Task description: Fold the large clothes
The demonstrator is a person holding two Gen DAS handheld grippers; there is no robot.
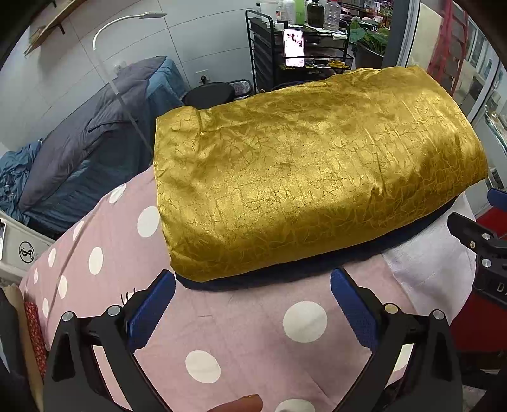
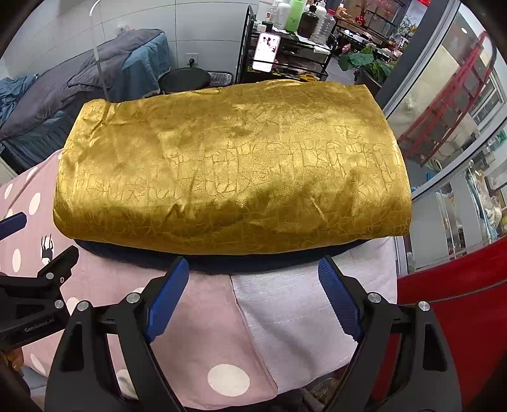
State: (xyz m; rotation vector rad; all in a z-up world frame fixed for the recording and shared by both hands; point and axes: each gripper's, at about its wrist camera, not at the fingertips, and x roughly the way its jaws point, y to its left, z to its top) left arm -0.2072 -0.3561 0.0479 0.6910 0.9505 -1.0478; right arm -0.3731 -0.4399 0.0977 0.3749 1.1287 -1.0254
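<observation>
Nearest the left wrist camera, the left gripper [image 1: 253,282] stands with its two blue-padded fingers [image 1: 152,310] spread wide and nothing between them, hovering over a pink sheet with white polka dots [image 1: 221,332]. A fingertip of the person's hand [image 1: 240,405] pokes in at the bottom edge of that view. The right gripper [image 2: 253,272] is likewise spread wide and holds nothing; its fingers [image 2: 339,301] frame the seam where the pink sheet meets a pale white cloth [image 2: 294,317]. Each gripper shows at the edge of the other's view, so they sit side by side, apart from one another.

Just beyond both sets of fingertips lies the gold garment [image 1: 317,168], a shiny crackle-patterned fabric folded into a thick, rounded rectangular bundle lying crosswise on the table. It rests on a dark navy layer [image 2: 221,258] that peeks out along its near edge; whether that is part of the same garment cannot be told. Neither gripper touches the bundle.

To the right in the right wrist view is a glossy red surface [image 2: 459,301]. Behind the bundle stand a round black stool [image 1: 209,93], a black wire rack [image 1: 263,47] with a lit phone [image 1: 293,47] propped on it and bottles [image 2: 298,16] on top. Off to the left, grey and blue bedding [image 1: 85,142] is heaped against the tiled wall, with a white curved lamp [image 1: 126,25] above.
</observation>
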